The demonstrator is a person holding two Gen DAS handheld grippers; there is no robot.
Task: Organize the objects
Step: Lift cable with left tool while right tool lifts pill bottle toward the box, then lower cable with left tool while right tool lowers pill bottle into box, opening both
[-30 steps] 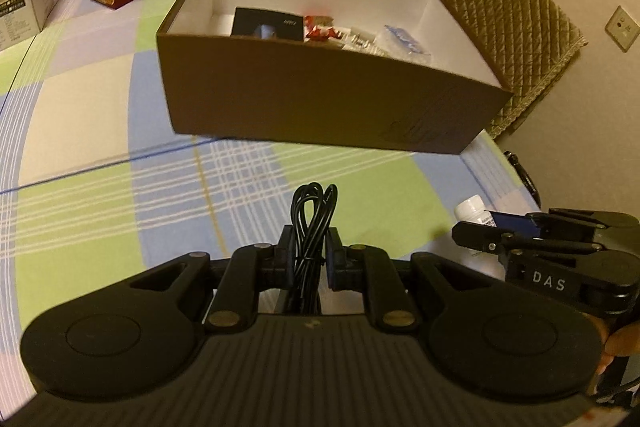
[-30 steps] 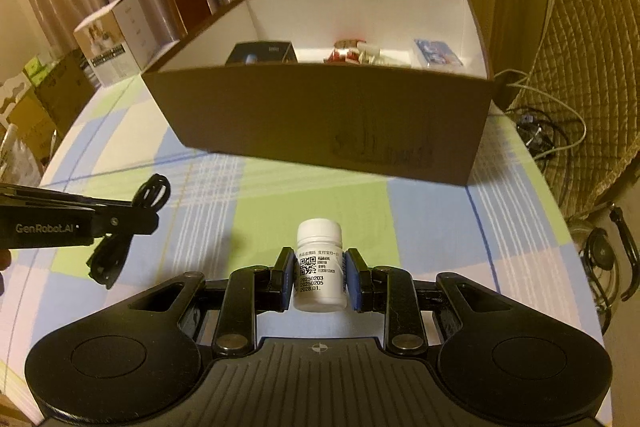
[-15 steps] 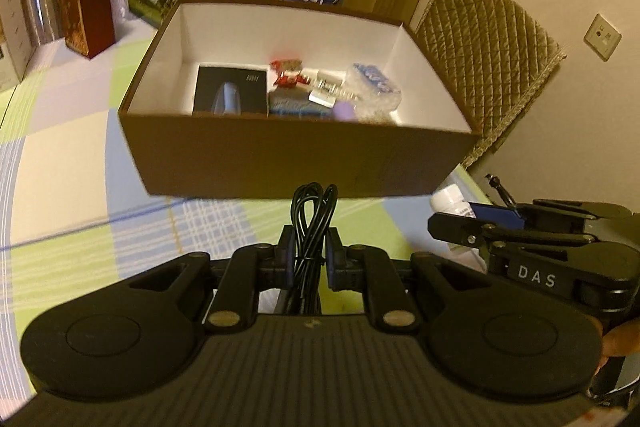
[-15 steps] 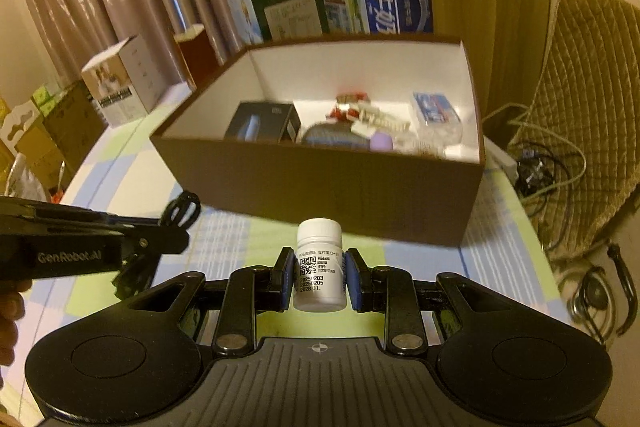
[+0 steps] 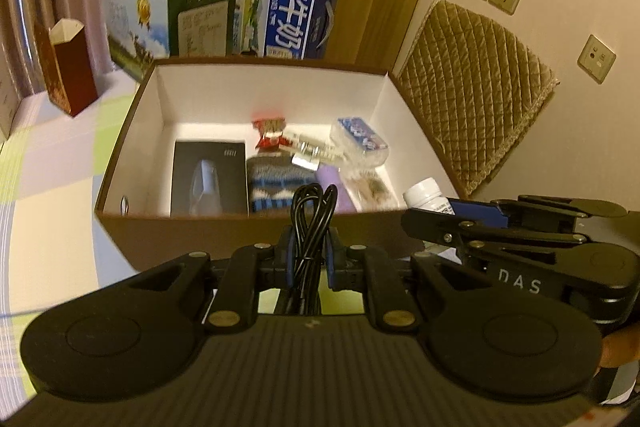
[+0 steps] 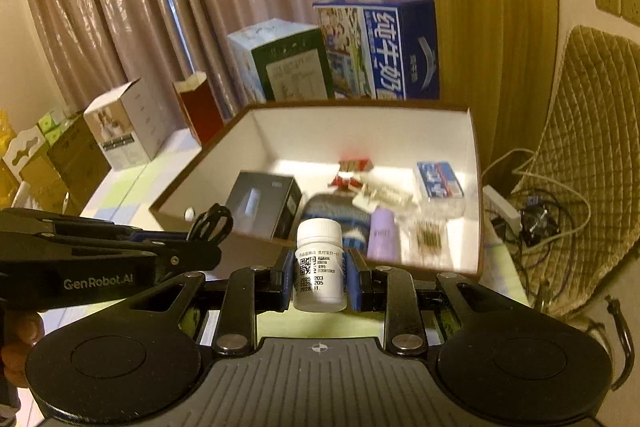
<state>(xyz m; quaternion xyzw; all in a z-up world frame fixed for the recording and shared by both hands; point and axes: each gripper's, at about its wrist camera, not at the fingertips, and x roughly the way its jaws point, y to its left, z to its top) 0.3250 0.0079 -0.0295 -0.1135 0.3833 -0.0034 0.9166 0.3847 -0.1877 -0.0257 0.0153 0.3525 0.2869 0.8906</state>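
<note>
Clamped tight on a bundled black cable (image 5: 310,223), the left gripper (image 5: 308,255) holds it upright between its blue pads, the loops rising above the fingertips and the lower end lost behind the gripper body. Beside it the right gripper (image 6: 320,277) is closed on a white pill bottle (image 6: 320,263), cap up, label facing the camera; the bottle's base is cut off by the gripper's body, and the small print is too fine to read apart from a code square.

Just ahead of both claws sits the brown box (image 5: 248,231), white inside. Its near wall hides the bottom edge of what lies within: a black carton (image 5: 208,183) to the left, a striped knit item (image 5: 276,183) straight ahead, a lilac tube (image 6: 383,233), red wrappers (image 5: 270,135) and a blue-and-white packet (image 6: 439,179) further off. These are blurred.

Both grippers tilt downward toward the box opening, side by side and near each other. From the left wrist, the right gripper enters at the right edge with only the bottle's cap showing. A person's fingers (image 6: 22,331) show at the left edge of the right-wrist view.

Beyond the box stand a blue milk carton (image 6: 400,47) and a green-and-white carton (image 5: 168,15).
</note>
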